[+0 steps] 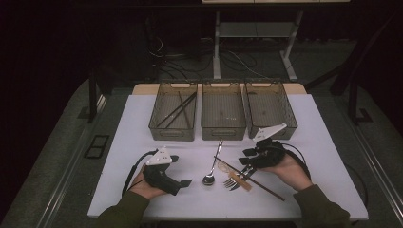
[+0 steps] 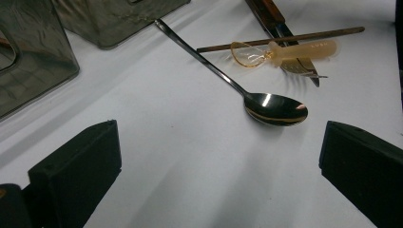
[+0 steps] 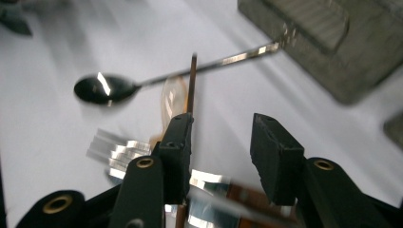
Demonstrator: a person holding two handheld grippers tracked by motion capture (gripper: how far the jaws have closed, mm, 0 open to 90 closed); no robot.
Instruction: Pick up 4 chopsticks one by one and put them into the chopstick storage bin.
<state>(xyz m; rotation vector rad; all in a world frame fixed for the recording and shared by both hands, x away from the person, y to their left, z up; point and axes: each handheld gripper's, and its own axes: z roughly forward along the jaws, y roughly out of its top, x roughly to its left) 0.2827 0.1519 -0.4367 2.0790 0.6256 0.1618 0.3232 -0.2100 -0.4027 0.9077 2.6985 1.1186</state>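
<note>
We hold the right gripper partly open over the fork and chopstick, gripping nothing; the left gripper is wide open.

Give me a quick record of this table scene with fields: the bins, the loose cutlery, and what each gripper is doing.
bins: three mesh bins in a row at the table's far side; left bin holds chopsticks
loose cutlery: metal spoon, fork, one chopstick, small translucent plastic spoon, piled together
left gripper: open, beside the metal spoon, nothing between its jaws
right gripper: over the pile, jaws apart, grip not clear
</note>
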